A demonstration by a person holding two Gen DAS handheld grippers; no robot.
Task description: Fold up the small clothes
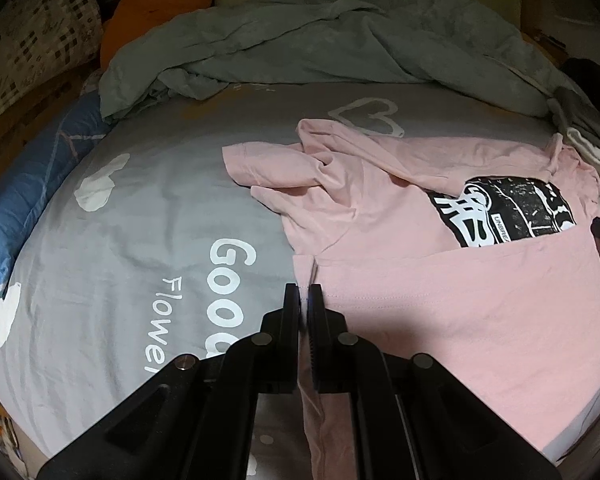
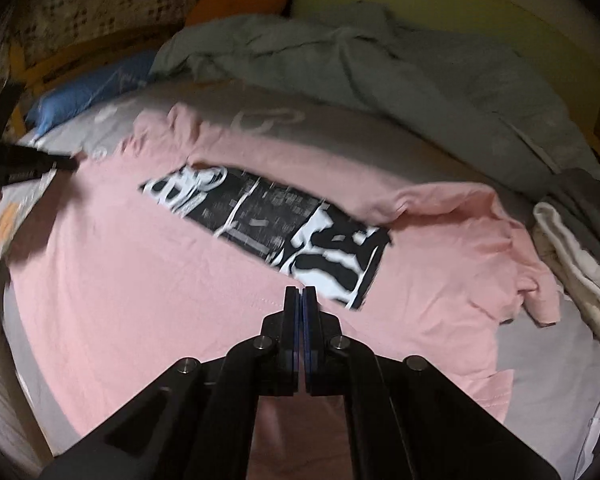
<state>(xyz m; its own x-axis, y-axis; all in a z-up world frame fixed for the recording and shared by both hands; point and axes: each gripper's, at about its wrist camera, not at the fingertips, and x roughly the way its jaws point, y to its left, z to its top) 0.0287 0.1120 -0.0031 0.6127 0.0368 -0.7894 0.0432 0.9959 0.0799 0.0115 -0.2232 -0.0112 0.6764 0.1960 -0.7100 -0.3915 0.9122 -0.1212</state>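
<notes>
1. The bed sheet [image 1: 111,240] is grey, with white hearts and white words on it. It fills most of the left view.
2. A grey blanket [image 1: 320,36] lies bunched up at the far end of the bed, well apart from both grippers.
3. The pink shirt [image 1: 440,300] lies spread on the sheet, with a black and white picture [image 1: 504,210] on its front. Its bottom part is folded up over the lower part of the picture. One sleeve [image 1: 267,164] is crumpled on the left side.
4. The left gripper [image 1: 304,292] is pinched on the left corner of the shirt's folded edge. Pink cloth runs down between its two fingers, with only a thin gap there.
5. The right gripper [image 2: 300,294] is squeezed tight on the shirt's folded hem, just below the picture. Pink cloth shows under it.
6. The right view is blurry, so the words in the picture are hard to read there. In the left view the fold hides part of the picture.
7. A blue pillow [image 1: 31,196] lies along the left side of the bed, well apart from the shirt.
8. Some folded white and grey clothes [image 2: 572,248] sit just beside the shirt's right sleeve. The edge of the view cuts them off.
9. An orange cushion [image 1: 155,4] leans up at the far left, partly hidden behind the blanket.
</notes>
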